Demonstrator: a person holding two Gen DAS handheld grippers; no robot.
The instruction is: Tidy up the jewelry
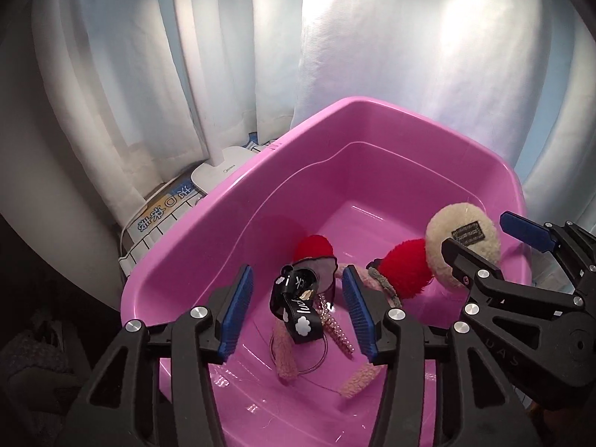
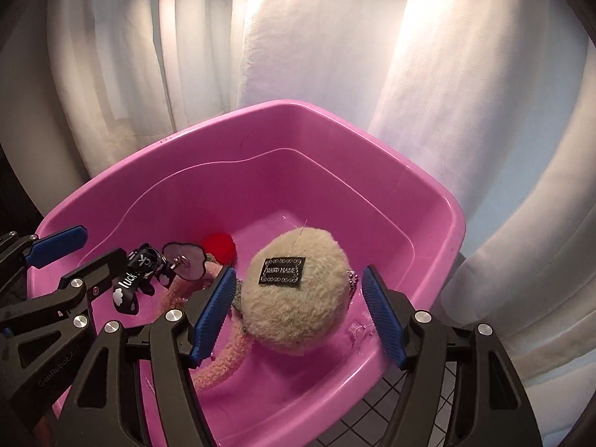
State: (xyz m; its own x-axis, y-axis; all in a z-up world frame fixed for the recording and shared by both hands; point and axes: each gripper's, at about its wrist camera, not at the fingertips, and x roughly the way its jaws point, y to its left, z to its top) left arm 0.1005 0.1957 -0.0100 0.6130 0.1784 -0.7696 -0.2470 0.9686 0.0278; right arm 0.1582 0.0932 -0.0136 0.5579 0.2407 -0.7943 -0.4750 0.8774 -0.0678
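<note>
1. Behind everything hang white curtains (image 2: 316, 56), filling the background of both views.
2. Next, a pink tub (image 1: 372, 119) sits in front of them, and all the accessories lie inside it.
3. Both grippers hover over the tub, side by side. The left gripper (image 1: 298, 309) has its jaws wide, with nothing pressed between the blue pads; the right gripper (image 2: 298, 320) is also wide, its pads clear of the cream ball.
4. A cream fuzzy ball (image 2: 298, 298) with a black "HAND MADE" label sits between the right gripper's pads, beside a red pom-pom (image 1: 406, 268).
5. A black ribbon (image 1: 298, 309) printed with "luck" lies between the left gripper's pads, untouched.
6. A beaded hair clip (image 1: 337, 329) rests on the tub floor just beside the ribbon.
</note>
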